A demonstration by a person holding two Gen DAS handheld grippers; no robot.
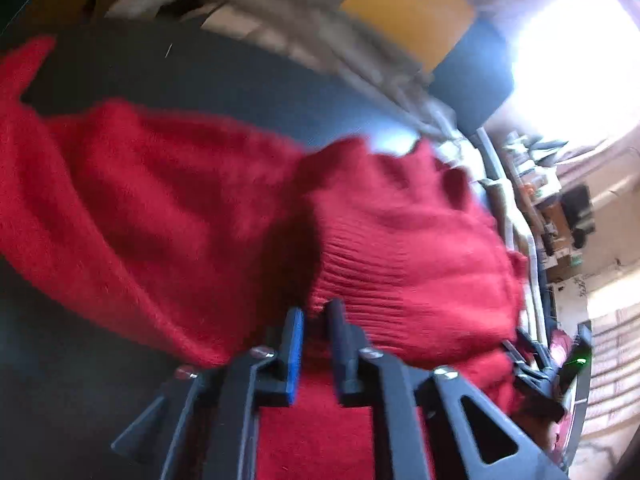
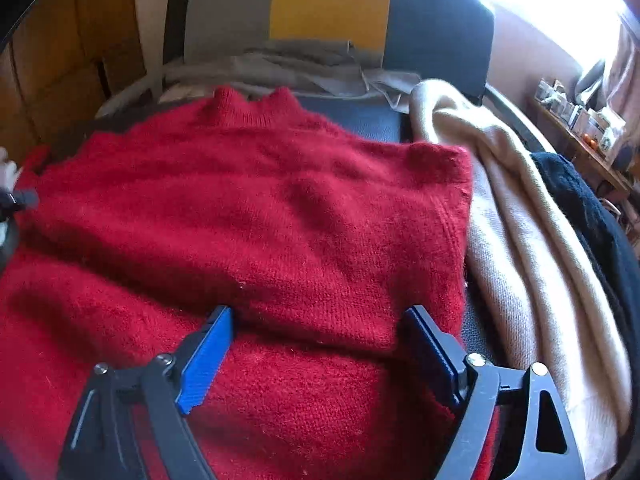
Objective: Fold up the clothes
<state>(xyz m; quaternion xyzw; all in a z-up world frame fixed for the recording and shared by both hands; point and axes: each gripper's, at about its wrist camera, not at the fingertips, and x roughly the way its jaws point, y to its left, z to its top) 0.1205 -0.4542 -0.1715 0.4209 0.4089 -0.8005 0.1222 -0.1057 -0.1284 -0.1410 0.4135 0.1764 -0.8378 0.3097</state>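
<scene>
A fuzzy red sweater (image 2: 256,216) lies spread on a dark surface (image 1: 200,72), its collar (image 2: 252,108) at the far side. In the left wrist view the sweater (image 1: 168,208) is bunched, and one ribbed edge (image 1: 380,276) rises toward the camera. My left gripper (image 1: 317,320) has its fingers close together, with that ribbed edge pinched between them. My right gripper (image 2: 320,312) stands wide open just over the near part of the sweater, a fold of red knit lying between its blue pads (image 2: 208,356), which do not press on it.
A cream garment (image 2: 520,240) and a dark navy one (image 2: 580,200) lie heaped right of the sweater. Grey cloth (image 2: 280,60) is piled behind it, against a chair back with a yellow panel (image 2: 332,4). A cluttered shelf (image 2: 580,120) stands far right.
</scene>
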